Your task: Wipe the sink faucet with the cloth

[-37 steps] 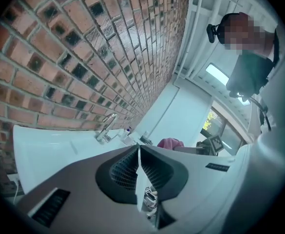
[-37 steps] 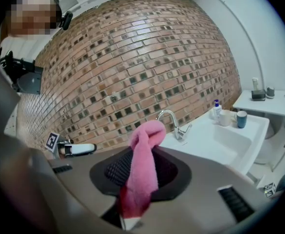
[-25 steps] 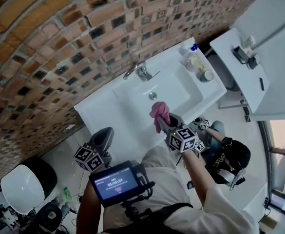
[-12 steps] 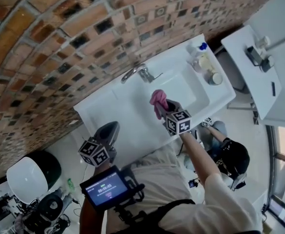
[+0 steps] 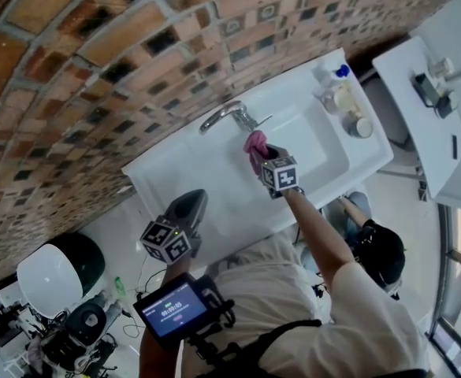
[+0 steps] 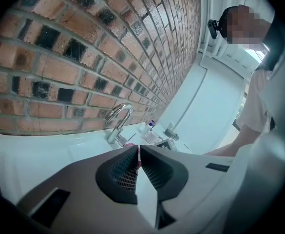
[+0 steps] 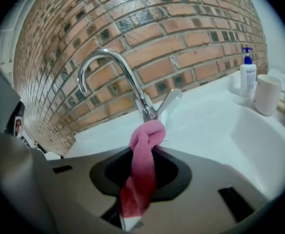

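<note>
A chrome arched faucet [image 5: 227,117] [image 7: 114,79] [image 6: 117,123] stands at the back of the white sink [image 5: 214,172] against the brick wall. My right gripper [image 5: 260,154] [image 7: 144,152] is shut on a twisted pink cloth [image 5: 254,145] [image 7: 143,165], whose bunched tip hangs just in front of the faucet base, close to its lever; contact is unclear. My left gripper [image 5: 187,211] [image 6: 138,152] hovers at the sink's near left corner, jaws shut with nothing between them.
A soap pump bottle [image 5: 334,75] [image 7: 247,77], a white cup [image 7: 267,94] and small jars [image 5: 356,124] stand on the sink's right side. A white cabinet [image 5: 427,101] is further right. A second person [image 5: 376,250] crouches below the sink.
My right gripper has carried the pink cloth from over the basin up to the faucet base. The left gripper has edged closer to the sink's front edge.
</note>
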